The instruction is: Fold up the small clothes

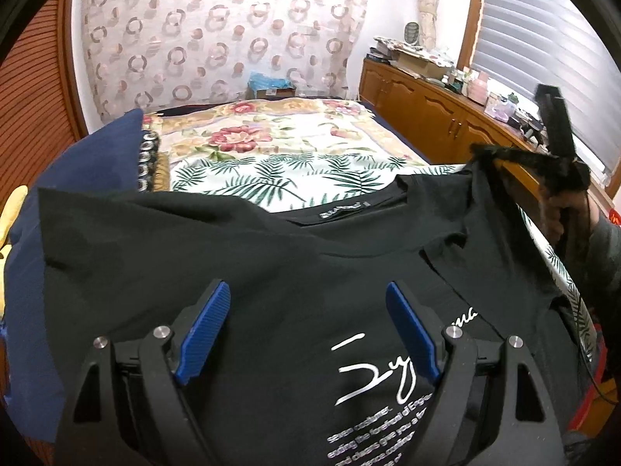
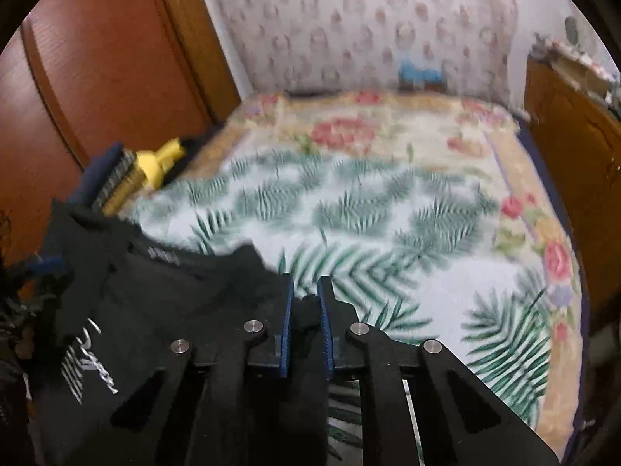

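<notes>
One black T-shirt [image 1: 271, 279] with white lettering. Two grippers: the left gripper [image 1: 308, 303] and the right gripper [image 2: 304, 291]. One bed [image 2: 388, 202]. One stack of folded clothes [image 1: 97, 155]. One wooden cabinet [image 1: 419, 105].

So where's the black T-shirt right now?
The black T-shirt is spread on the palm-print sheet at the bed's near edge, below the open left gripper, one edge pinched in the right gripper.

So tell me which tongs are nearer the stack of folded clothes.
Left. The left tongs hover open over the black T-shirt beside the stack; the right tongs pinch its far edge.
</notes>
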Motion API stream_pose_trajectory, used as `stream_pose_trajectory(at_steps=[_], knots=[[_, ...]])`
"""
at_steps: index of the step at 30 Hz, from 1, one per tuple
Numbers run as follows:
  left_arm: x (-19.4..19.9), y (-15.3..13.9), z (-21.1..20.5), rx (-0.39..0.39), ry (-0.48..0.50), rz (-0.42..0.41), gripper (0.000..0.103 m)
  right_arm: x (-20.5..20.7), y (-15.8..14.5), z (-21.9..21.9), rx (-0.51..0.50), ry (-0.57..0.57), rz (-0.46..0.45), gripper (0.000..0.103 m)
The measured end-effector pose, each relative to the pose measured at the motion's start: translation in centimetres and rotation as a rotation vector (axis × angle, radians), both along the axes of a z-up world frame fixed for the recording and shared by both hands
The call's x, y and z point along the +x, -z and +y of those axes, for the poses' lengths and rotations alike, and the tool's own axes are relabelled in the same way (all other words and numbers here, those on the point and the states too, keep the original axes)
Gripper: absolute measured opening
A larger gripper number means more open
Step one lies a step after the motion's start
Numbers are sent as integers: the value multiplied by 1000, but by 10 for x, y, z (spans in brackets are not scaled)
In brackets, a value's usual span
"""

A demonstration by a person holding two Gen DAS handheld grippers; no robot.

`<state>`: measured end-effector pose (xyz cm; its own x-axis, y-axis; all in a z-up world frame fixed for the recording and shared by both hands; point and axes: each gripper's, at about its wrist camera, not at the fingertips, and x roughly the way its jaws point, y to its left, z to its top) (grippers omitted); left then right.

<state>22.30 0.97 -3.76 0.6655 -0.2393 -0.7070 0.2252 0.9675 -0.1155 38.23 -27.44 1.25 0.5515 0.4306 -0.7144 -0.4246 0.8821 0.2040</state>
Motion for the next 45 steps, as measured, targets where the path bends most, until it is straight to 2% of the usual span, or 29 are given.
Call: stream_pose_trajectory(at_steps=[2, 4, 7, 8, 9, 17, 22, 27, 29, 31, 37, 45], knots=[[-1, 0, 6, 0, -13, -3, 83, -6, -17, -9, -14, 61, -82, 8], [-2, -2, 14, 0, -30, -10, 83, -6, -24, -11, -76, 67, -102, 9], [-3, -5, 26, 3, -57, -21, 83, -7, -27, -15, -139, 112, -111, 25], [-4, -7, 30, 5, -65, -27, 83, -6, -27, -17, -155, 120, -107, 40], [-5, -8, 34, -1, -64, -30, 83, -6, -26, -18, -174, 127, -105, 43], [-13, -26, 59, 26, -120, -81, 83, -18, 3, -18, -225, 72, -28, 45], [-15, -36, 77, 51, -160, -126, 83, -24, 28, -19, -242, 77, 24, 45], [-7, -34, 102, 54, -194, -122, 81, -25, 39, -22, -233, 85, 47, 46], [-4, -32, 109, 45, -196, -109, 79, -25, 40, -23, -221, 87, 46, 46], [2, -28, 115, 36, -194, -92, 69, -26, 41, -23, -215, 88, 38, 47], [18, -20, 120, 15, -179, -57, 55, -26, 43, -24, -215, 84, 34, 51], [31, -19, 117, 22, -168, -41, 54, -28, 44, -20, -221, 82, 33, 52]])
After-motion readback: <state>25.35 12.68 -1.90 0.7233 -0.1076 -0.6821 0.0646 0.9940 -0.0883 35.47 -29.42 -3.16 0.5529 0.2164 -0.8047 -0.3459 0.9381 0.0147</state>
